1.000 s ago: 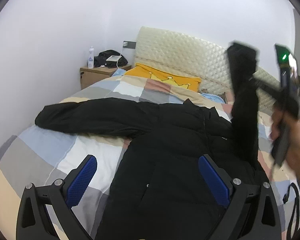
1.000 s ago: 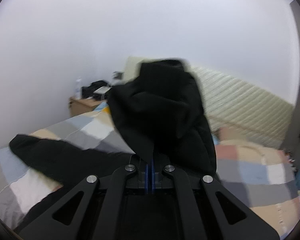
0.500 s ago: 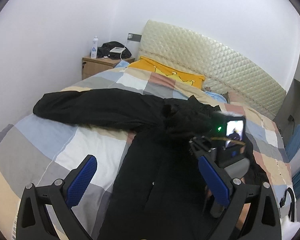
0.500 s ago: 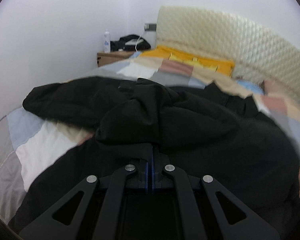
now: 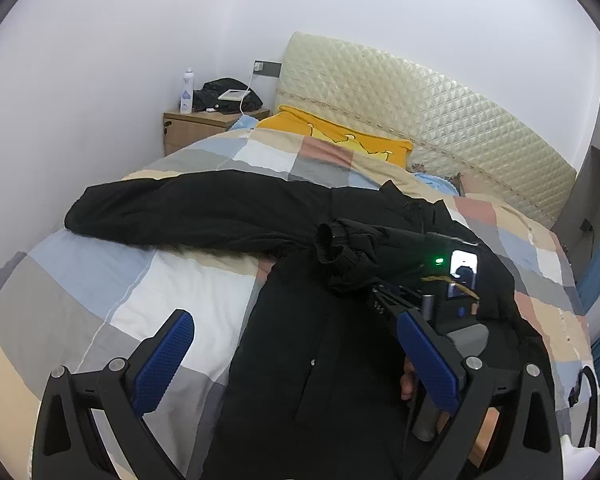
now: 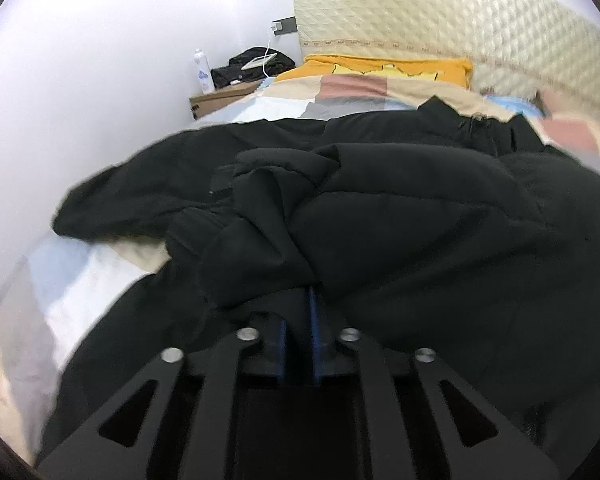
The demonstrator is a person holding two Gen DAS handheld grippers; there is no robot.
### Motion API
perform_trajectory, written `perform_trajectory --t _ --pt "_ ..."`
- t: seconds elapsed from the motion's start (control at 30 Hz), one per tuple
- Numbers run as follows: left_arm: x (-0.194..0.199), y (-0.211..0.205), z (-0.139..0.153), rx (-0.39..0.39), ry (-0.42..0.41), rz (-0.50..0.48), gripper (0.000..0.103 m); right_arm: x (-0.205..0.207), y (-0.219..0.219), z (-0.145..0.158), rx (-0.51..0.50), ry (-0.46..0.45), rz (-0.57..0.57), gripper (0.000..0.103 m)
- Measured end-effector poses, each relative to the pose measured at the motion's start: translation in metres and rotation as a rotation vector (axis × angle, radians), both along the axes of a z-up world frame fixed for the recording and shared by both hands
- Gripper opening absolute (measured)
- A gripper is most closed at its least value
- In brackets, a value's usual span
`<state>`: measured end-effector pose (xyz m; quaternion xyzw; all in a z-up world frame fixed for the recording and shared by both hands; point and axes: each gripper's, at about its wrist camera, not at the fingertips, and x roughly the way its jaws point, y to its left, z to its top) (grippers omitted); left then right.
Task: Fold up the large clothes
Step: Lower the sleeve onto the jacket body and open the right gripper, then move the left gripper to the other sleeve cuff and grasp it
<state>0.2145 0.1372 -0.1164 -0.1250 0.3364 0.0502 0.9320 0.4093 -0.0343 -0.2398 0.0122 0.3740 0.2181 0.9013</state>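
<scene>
Right gripper pinching jacket sleeve, left gripper spread — collar toward headboard

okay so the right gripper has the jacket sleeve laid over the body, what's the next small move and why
Probably open the right gripper and let the sleeve go. Its blue pads look nearly shut on the cuff, and the sleeve already lies across the jacket body on the bed. The left gripper hangs open, free for the other sleeve, which is spread out.
</scene>
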Motion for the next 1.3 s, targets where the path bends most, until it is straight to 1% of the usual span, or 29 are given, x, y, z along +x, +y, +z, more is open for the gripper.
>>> perform_trajectory --t 0.03,0.1,0.13,0.17,0.2,0.4,0.57,0.63,0.7,0.87,0.97,1.1,1.3 --pt "-0.001 -0.001 0.000 0.003 0.000 0.000 0.103 -0.002 -0.003 0.003 0.018 0.005 0.000 0.024" --pt "-0.002 -0.004 0.002 0.008 -0.003 -0.003 0.103 -0.009 -0.007 0.008 0.037 0.008 0.004 0.039" --pt "-0.003 -0.006 0.003 0.013 -0.006 -0.003 0.103 -0.012 -0.009 0.010 0.041 0.009 0.006 0.044" --pt "-0.005 -0.008 0.005 0.021 -0.011 -0.005 0.103 -0.017 -0.012 0.015 0.054 0.006 0.009 0.059" --pt "-0.006 -0.010 0.007 0.026 -0.015 -0.007 0.103 -0.022 -0.016 0.020 0.069 -0.004 0.008 0.068" --pt "-0.020 -0.029 0.025 0.052 -0.048 -0.030 0.103 -0.046 -0.037 0.059 0.094 -0.054 -0.005 0.068" --pt "-0.032 -0.047 0.039 0.074 -0.078 -0.047 0.103 -0.068 -0.057 0.095 0.029 -0.116 -0.031 0.068" --pt "-0.034 -0.054 0.041 0.092 -0.082 -0.048 0.103 -0.078 -0.069 0.109 0.016 -0.139 -0.038 0.068" --pt "-0.036 -0.059 0.042 0.091 -0.086 -0.056 0.103 -0.090 -0.083 0.124 0.018 -0.163 -0.053 0.068" --pt "-0.040 -0.069 0.043 0.108 -0.089 -0.067 0.103 -0.116 -0.112 0.148 -0.022 -0.196 -0.099 0.068" --pt "-0.041 -0.074 0.041 0.108 -0.086 -0.078 0.103 -0.136 -0.129 0.161 -0.020 -0.213 -0.120 0.068" --pt "-0.045 -0.081 0.040 0.122 -0.080 -0.090 0.103 -0.159 -0.145 0.171 -0.016 -0.229 -0.143 0.068" --pt "-0.055 -0.091 0.043 0.127 -0.083 -0.104 0.103 -0.199 -0.167 0.171 0.007 -0.235 -0.188 0.068"
